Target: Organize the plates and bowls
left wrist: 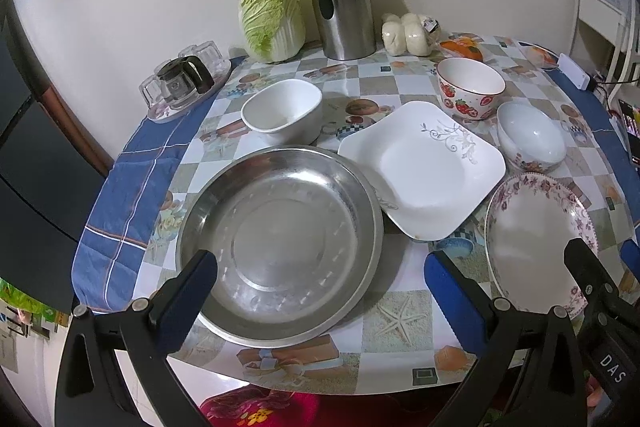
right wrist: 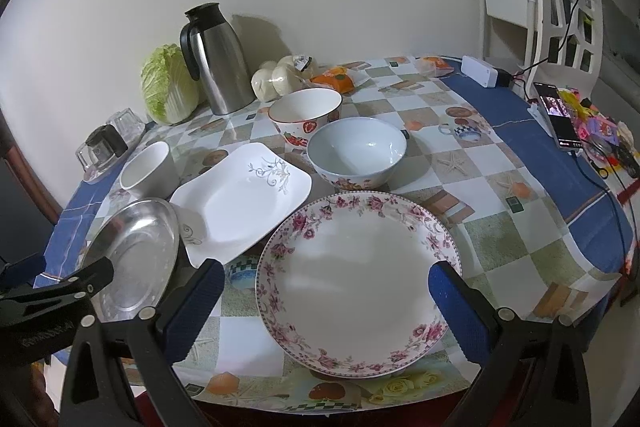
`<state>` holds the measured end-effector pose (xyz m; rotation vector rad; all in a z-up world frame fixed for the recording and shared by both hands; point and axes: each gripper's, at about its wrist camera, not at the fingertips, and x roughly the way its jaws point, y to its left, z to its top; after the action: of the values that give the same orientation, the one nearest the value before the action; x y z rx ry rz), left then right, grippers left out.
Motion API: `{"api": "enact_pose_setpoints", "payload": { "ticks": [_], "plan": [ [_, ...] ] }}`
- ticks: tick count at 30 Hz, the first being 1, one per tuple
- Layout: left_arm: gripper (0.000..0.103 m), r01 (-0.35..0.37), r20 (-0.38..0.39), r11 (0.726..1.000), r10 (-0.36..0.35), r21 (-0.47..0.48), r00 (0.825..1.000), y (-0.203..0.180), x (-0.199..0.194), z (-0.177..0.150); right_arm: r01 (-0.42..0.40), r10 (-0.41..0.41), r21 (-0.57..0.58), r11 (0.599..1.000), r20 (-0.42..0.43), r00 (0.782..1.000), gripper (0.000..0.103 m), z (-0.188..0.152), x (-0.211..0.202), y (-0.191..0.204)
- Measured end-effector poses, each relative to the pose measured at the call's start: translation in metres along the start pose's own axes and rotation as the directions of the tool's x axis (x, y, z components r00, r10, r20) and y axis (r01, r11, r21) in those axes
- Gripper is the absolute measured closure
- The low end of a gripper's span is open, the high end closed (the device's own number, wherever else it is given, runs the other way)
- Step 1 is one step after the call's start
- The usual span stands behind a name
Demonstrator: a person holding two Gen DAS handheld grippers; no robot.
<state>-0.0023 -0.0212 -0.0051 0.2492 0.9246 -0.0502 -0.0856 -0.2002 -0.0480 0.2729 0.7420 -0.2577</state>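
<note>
Table (left wrist: 404,311) | left hand-held gripper (left wrist: 320,297) wide open, empty | right hand-held gripper (right wrist: 326,311) likewise

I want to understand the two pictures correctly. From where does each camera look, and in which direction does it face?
Left wrist: on the left claw, above the table's near edge, facing the steel plate; its open blue fingers show.
Right wrist: on the right claw, facing the floral plate; its open fingers show, the left claw at left.
Shared: both plates, the square plate, three bowls, the thermos, the cabbage.

round table (right wrist: 500,163); checked cloth (left wrist: 400,311) under dishes
</note>
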Motion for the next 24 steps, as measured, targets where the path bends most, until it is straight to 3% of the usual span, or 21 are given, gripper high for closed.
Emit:
{"api": "enact_pose_setpoints", "payload": {
  "ticks": [24],
  "plan": [
    [0.0, 0.0, -0.009, 1.0, 0.0, 0.003, 1.0, -0.0007, 0.0009, 0.0014, 0.001, -0.001, 0.0, 1.0, 0.003, 1.0, 0.0, -0.0002, -0.0016, -0.0001]
  ]
}}
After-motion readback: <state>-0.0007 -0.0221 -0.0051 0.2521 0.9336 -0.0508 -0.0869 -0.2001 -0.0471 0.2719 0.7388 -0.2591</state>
